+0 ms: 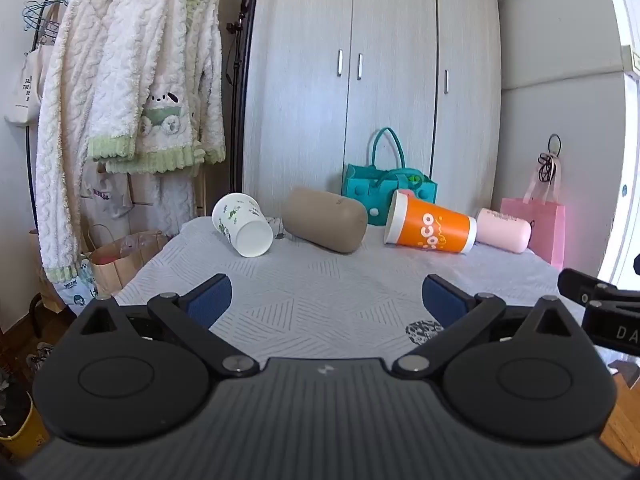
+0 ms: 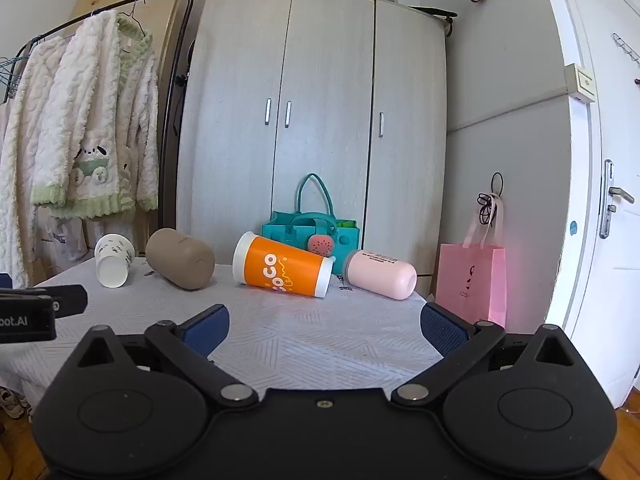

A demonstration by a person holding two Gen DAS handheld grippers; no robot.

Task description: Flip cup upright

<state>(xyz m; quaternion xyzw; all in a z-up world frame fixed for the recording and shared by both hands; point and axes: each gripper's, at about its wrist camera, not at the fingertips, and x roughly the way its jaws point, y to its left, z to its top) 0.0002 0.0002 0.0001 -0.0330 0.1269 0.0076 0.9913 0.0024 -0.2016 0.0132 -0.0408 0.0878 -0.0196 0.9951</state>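
Several cups lie on their sides along the far edge of a table with a grey patterned cloth. From left: a white paper cup, a tan cup, an orange cup and a pink cup. My left gripper is open and empty over the near cloth, well short of the cups. My right gripper is open and empty, also short of them, in line with the orange cup.
A teal felt bag stands behind the cups against a grey wardrobe. A pink gift bag stands at the table's right end by a white door. A clothes rack with fluffy robes and paper bags stand at left.
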